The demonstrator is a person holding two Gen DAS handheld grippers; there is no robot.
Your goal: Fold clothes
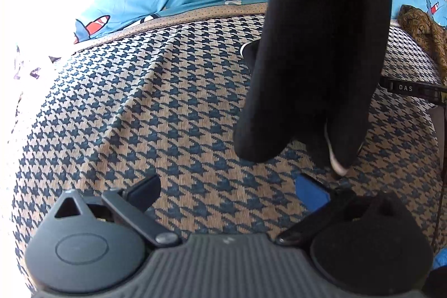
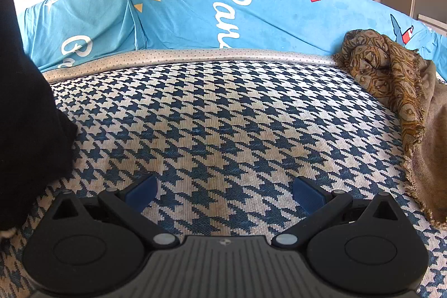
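A black garment (image 1: 315, 60) hangs down from above the frame, and its lower end with a white edge reaches the houndstooth-covered surface (image 1: 134, 108). What holds it up is out of view. My left gripper (image 1: 229, 193) is open just in front of the garment's lower end, with nothing between its fingers. In the right wrist view the same black garment (image 2: 25, 116) fills the left edge. My right gripper (image 2: 225, 193) is open over the houndstooth cover (image 2: 223, 116), empty, to the right of the garment.
A brown patterned scarf (image 2: 385, 74) lies bunched at the right edge of the cover, also in the left view (image 1: 419, 30). A blue printed sheet (image 2: 223, 13) drapes the backrest behind. A black bar marked DAS (image 1: 405, 88) juts in from the right.
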